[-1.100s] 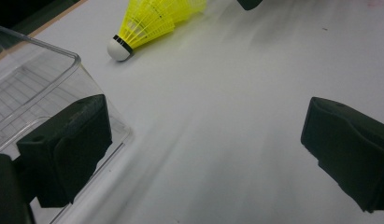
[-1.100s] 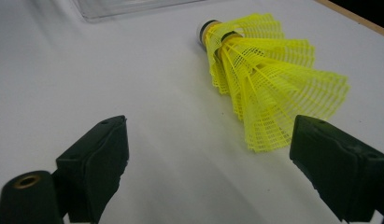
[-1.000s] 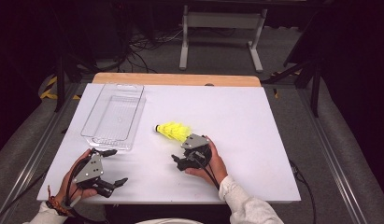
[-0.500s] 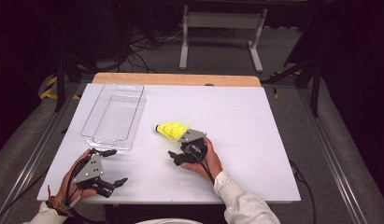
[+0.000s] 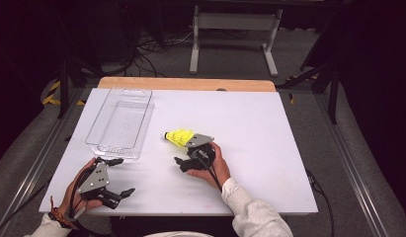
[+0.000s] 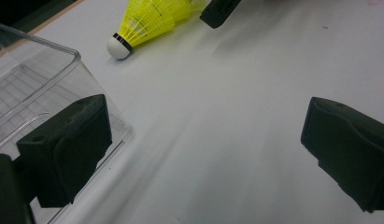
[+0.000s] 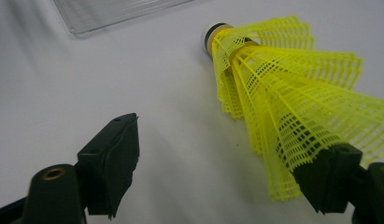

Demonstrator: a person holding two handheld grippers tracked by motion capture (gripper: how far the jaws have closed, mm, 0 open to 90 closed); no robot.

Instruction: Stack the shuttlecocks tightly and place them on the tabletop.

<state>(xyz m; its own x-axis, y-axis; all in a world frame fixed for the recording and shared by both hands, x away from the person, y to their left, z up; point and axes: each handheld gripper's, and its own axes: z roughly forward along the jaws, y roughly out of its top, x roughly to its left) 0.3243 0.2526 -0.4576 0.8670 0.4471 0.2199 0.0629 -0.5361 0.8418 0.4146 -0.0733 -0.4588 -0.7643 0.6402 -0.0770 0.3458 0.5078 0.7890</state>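
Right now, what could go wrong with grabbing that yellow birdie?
1. The yellow plastic-mesh shuttlecock lies on its side with one jaw of the right tool at its skirt edge and the other well off to the side. The jaws have just been closing; an off-centre squeeze might roll it away.
2. The thin skirt might crumple if pinched hard.
3. The clear plastic tray sits close by, so a nudged shuttlecock may bump its rim.

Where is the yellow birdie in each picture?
High view: the yellow birdie lies mid-table, beside the right claw.
Left gripper view: top middle, white tip pointing left.
Right gripper view: right side, its skirt against one jaw.
Shared landmark: the clear plastic tray, near the birdie's tip.
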